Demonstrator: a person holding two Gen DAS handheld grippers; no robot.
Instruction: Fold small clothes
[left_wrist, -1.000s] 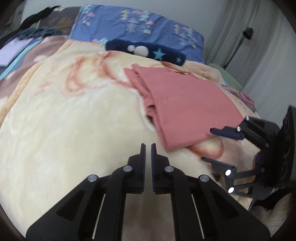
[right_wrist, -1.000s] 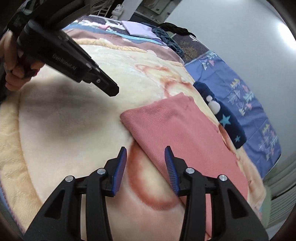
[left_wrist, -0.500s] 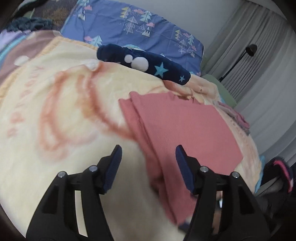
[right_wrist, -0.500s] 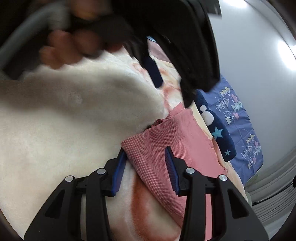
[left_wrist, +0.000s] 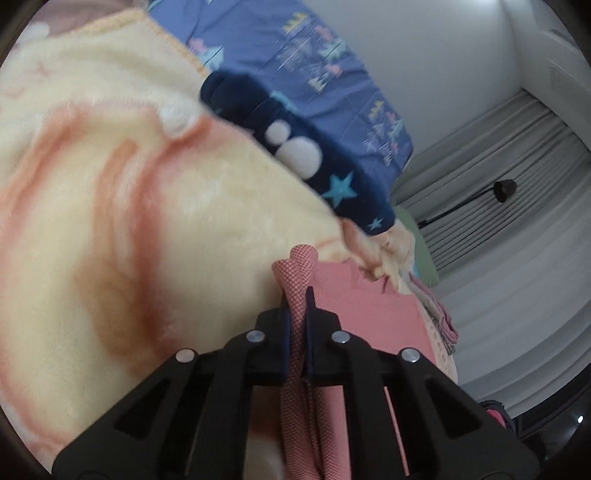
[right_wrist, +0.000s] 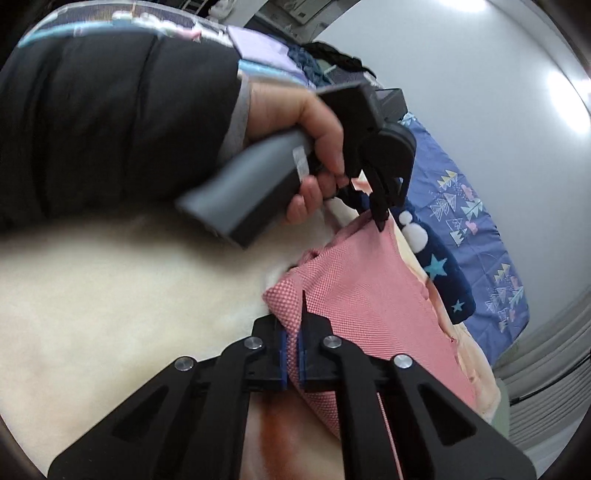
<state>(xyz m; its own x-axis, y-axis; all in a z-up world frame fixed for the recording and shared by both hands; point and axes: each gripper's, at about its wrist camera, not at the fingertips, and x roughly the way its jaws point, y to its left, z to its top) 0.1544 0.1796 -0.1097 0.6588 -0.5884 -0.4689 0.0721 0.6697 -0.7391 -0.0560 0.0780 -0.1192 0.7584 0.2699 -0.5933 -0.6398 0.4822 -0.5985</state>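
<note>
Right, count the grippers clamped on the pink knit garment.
2: the left gripper pinches a far corner of the pink knit garment; the right gripper pinches a near corner.

A dark sleeve (right_wrist: 110, 122) and hand (right_wrist: 295, 125) block the bed's far side; the blanket (left_wrist: 110, 221) is motion-blurred; the pink garment (left_wrist: 369, 317) runs behind black gripper arms.

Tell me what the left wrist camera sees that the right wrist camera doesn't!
Only the left wrist view shows the black floor lamp by the grey curtains. Only the right wrist view shows the person's left hand, its black sleeve, and the left gripper from outside. Both show the pink garment, pinched by each gripper, the cream blanket, and the navy star-patterned cloth.
</note>
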